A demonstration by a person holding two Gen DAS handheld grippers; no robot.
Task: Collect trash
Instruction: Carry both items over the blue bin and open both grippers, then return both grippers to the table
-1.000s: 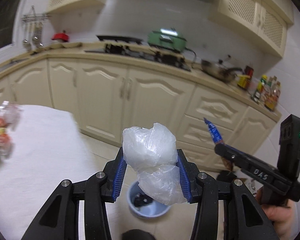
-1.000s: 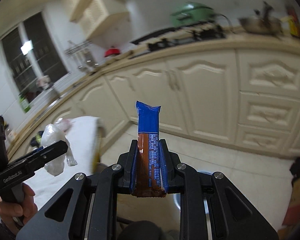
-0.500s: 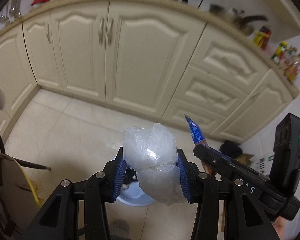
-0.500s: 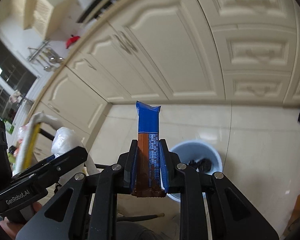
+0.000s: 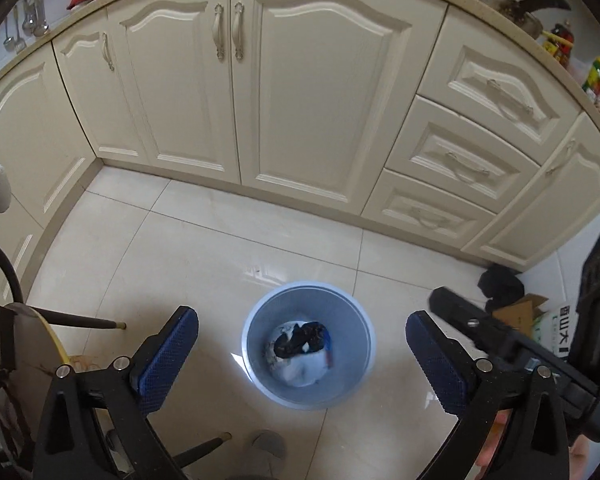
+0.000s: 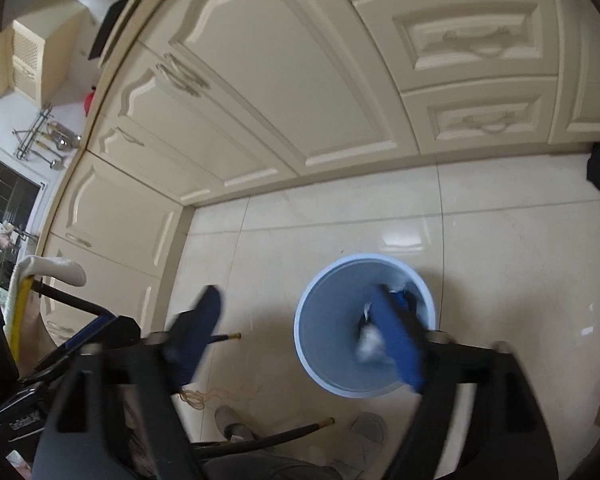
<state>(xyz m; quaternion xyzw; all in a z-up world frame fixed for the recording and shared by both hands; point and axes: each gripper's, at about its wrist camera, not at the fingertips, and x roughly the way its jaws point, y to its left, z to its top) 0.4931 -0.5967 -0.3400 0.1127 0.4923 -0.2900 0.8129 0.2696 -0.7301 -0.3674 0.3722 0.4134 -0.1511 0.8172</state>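
A light blue trash bin [image 5: 256, 328] stands on the tiled floor below both grippers; it also shows in the right wrist view [image 6: 324, 292]. Inside lie a clear plastic bag and dark and blue wrappers [image 5: 300, 346]. My left gripper [image 5: 302, 350] is open and empty, its blue pads spread wide over the bin. My right gripper [image 6: 300, 328] is open and empty too, blurred, with its right finger over the bin's mouth. The right gripper's body shows at the right of the left wrist view [image 5: 540, 356].
Cream kitchen cabinets [image 5: 300, 92] line the far side of the floor. A chair with dark legs [image 5: 80, 322] stands at the left. A cardboard box and dark cloth [image 5: 508, 292] lie at the right. A slippered foot [image 6: 232, 424] shows below.
Both grippers have opened. The plastic bag has left my left gripper and the blue-brown wrapper has left my right gripper; the bag now lies in the bin. Both views have tilted further down.
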